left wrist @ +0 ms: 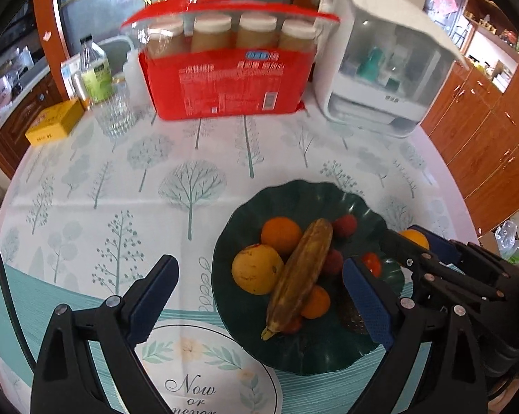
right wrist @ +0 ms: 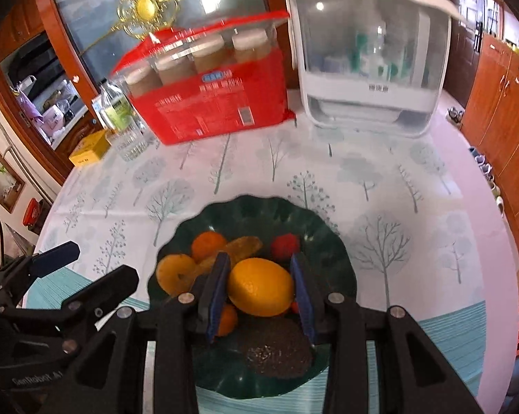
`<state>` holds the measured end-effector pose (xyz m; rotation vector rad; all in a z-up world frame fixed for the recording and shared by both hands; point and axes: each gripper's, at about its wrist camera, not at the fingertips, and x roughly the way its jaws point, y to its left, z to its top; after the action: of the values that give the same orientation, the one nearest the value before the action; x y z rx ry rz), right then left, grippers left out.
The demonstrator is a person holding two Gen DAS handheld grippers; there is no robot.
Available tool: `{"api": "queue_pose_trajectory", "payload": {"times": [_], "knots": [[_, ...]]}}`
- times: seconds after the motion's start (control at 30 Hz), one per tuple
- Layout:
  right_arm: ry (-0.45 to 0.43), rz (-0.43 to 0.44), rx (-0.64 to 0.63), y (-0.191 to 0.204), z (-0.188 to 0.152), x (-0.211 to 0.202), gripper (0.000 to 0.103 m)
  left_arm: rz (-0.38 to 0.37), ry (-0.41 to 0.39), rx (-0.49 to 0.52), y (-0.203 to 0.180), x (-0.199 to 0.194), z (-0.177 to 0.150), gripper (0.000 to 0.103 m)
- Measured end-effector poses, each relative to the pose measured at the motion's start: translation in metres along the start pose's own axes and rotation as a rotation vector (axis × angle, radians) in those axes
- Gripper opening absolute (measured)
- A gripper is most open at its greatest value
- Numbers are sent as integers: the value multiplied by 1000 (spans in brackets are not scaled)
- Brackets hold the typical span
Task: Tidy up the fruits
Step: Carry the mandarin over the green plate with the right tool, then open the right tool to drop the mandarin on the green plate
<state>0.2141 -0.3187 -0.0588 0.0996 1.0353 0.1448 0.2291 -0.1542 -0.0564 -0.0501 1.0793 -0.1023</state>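
A dark green scalloped plate [left wrist: 256, 203] [right wrist: 332, 262] holds a brown-spotted banana [left wrist: 300, 272], oranges [left wrist: 280, 234], a yellow-orange fruit [left wrist: 256, 269], red lychee-like fruits [left wrist: 345, 226] and a dark avocado [right wrist: 276, 348]. My right gripper [right wrist: 261, 293] is shut on a yellow-orange lemon [right wrist: 261, 286] just above the plate; it also shows in the left wrist view [left wrist: 411, 245]. My left gripper [left wrist: 259, 305] is open and empty over the plate's near left side.
At the back of the table stand a red pack of jars [left wrist: 224, 72], a white plastic cabinet [left wrist: 383, 69], a glass [left wrist: 116, 110], a bottle [left wrist: 93, 69] and a yellow box [left wrist: 54, 122]. Wooden cupboards [left wrist: 483, 131] are on the right.
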Motion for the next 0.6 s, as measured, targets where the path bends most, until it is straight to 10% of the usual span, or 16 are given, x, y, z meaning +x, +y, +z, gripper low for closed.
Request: {"api": "queue_pose_trajectory", "payload": {"times": [0.6], "knots": [[134, 52, 3, -5, -7, 40, 43, 66, 63, -69, 21, 22, -14, 95]]}}
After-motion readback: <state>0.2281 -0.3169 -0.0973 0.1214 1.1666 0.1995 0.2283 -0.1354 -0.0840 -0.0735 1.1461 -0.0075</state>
